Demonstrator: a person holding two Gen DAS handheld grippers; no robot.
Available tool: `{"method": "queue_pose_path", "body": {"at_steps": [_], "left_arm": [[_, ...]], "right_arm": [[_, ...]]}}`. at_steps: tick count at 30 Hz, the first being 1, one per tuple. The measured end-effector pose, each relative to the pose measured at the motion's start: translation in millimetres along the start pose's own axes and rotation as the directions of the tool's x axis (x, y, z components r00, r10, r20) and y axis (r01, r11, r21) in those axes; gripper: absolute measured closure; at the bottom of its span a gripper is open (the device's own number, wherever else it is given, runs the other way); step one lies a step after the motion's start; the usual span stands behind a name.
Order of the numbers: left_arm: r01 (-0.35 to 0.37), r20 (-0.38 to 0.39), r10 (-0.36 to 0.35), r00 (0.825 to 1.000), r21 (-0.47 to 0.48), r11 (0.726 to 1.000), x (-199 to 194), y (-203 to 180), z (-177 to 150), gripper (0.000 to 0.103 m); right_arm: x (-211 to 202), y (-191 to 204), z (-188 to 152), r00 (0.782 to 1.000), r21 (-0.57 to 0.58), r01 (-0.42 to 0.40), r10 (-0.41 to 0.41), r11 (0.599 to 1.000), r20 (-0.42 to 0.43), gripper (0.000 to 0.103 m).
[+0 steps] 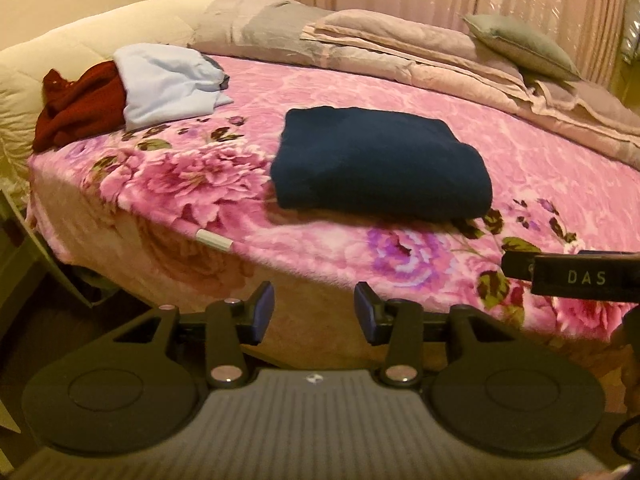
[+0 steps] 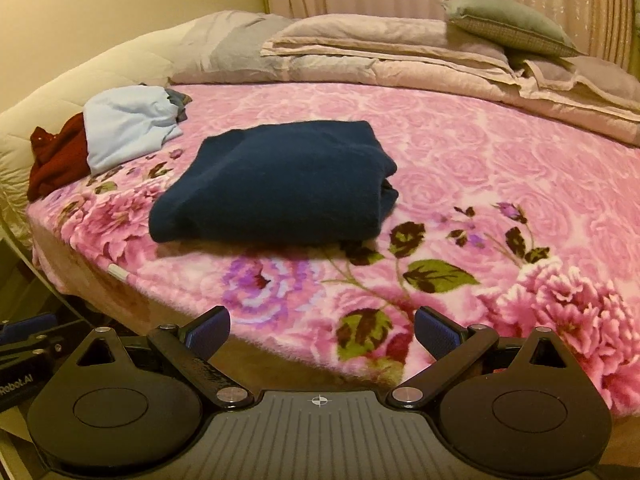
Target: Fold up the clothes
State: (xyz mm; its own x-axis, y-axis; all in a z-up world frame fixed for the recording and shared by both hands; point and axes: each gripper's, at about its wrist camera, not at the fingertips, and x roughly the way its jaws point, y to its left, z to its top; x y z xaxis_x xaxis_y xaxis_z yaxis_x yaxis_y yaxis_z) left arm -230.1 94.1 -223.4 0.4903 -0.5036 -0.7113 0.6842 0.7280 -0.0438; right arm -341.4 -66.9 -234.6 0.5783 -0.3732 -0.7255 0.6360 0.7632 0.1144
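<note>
Your left gripper (image 1: 314, 312) and right gripper (image 2: 322, 334) hang empty, fingers apart, off the bed (image 2: 440, 168) edge because the navy sweater (image 2: 276, 192) lies folded, while the unfolded pile (image 1: 132, 96) waits.

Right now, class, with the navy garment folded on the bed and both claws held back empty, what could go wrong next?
1. The navy garment lies close to the bed's near edge; a nudge from the right claw might push it off.
2. The light blue garment overlaps the red garment; the left claw could grab both together.
3. The soft floral blanket may bunch up with a grasped garment.
</note>
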Motion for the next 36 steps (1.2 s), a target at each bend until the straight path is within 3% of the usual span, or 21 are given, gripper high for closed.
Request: {"method": "queue_pose_path", "body": {"at_steps": [17,20,23,26,29,33,35,36], "left_arm": [[0.069,-0.035,-0.078,0.996,-0.195,0.978,40,60,19,0.056],[0.104,-0.040,-0.116,0.992,-0.230,0.968,58,71,24,0.056],[0.143,-0.046,-0.162,0.986,-0.290,0.946,79,87,34,0.056],[0.186,-0.038,-0.214,0.976,-0.366,0.912,101,104,48,0.056],[0.207,-0.028,-0.240,0.970,-0.415,0.886,121,114,65,0.056],[0.232,-0.006,-0.257,0.966,-0.412,0.881,145,117,87,0.055],[0.256,0.002,-0.282,0.959,-0.424,0.869,159,117,96,0.055],[0.265,0.003,-0.292,0.956,-0.432,0.862,167,117,100,0.055]], "right_arm": [[42,-22,-1,0.998,0.078,0.010,-0.005,0.997,-0.063,0.002],[53,-40,-4,0.996,0.128,0.023,-0.011,0.992,-0.089,0.002],[64,-69,-3,0.995,0.240,-0.021,0.044,0.971,-0.092,0.002],[75,-105,5,0.990,0.392,-0.095,0.128,0.915,-0.059,0.002],[88,-138,20,0.977,0.523,-0.185,0.211,0.832,0.010,0.002],[116,-173,48,0.932,0.640,-0.343,0.331,0.687,0.144,0.003],[134,-182,62,0.909,0.665,-0.397,0.370,0.632,0.191,0.011],[144,-185,67,0.901,0.679,-0.411,0.384,0.609,0.202,0.022]]}}
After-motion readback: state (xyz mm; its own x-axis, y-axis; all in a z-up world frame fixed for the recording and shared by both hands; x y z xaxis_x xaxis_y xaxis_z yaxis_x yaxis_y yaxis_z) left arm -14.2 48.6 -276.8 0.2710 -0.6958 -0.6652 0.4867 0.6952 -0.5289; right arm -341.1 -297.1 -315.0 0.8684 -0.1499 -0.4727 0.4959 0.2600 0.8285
